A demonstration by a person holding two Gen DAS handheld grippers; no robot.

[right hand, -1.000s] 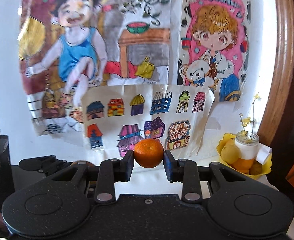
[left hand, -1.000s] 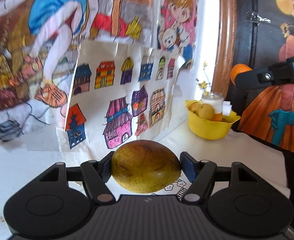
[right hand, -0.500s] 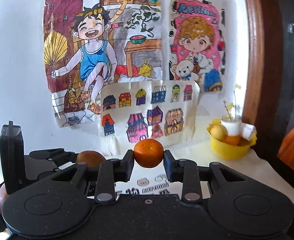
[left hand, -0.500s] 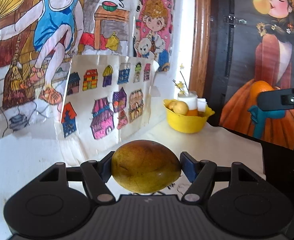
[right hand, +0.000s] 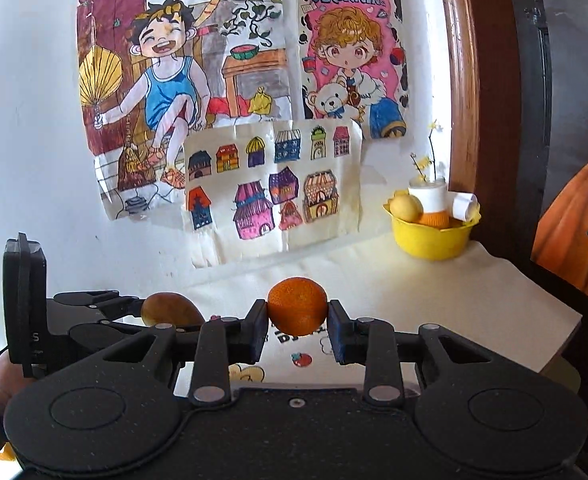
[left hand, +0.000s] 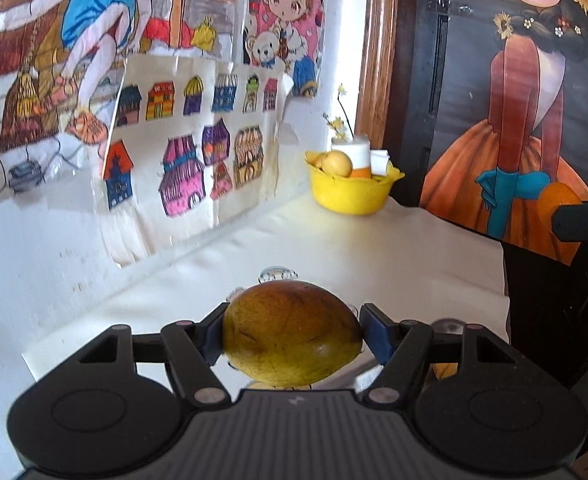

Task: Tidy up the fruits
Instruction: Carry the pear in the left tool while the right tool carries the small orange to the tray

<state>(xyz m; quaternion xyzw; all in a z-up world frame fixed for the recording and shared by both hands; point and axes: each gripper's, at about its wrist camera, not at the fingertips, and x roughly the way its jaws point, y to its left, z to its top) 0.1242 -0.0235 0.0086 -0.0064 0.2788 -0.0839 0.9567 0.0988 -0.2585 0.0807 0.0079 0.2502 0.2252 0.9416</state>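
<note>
My left gripper (left hand: 292, 338) is shut on a yellow-brown mango (left hand: 292, 334) and holds it above the white tablecloth (left hand: 374, 256). My right gripper (right hand: 297, 326) is shut on an orange (right hand: 297, 306) above the same cloth. In the right wrist view the left gripper (right hand: 94, 308) with the mango (right hand: 168, 309) shows at the left. In the left wrist view the orange (left hand: 560, 196) shows at the far right edge. A yellow bowl (left hand: 348, 194) with several fruits and a white jar stands at the table's far corner; it also shows in the right wrist view (right hand: 430, 240).
Children's drawings (right hand: 234, 120) hang on the white wall behind the table. A wooden frame (right hand: 466, 92) and a dark painted panel (left hand: 526, 100) stand at the right. The table's right edge (right hand: 554, 312) drops off beside the panel.
Both grippers have tilted down and moved in over the table, so more of the cloth shows. The bowl looks closer. Each gripper still holds its fruit.
</note>
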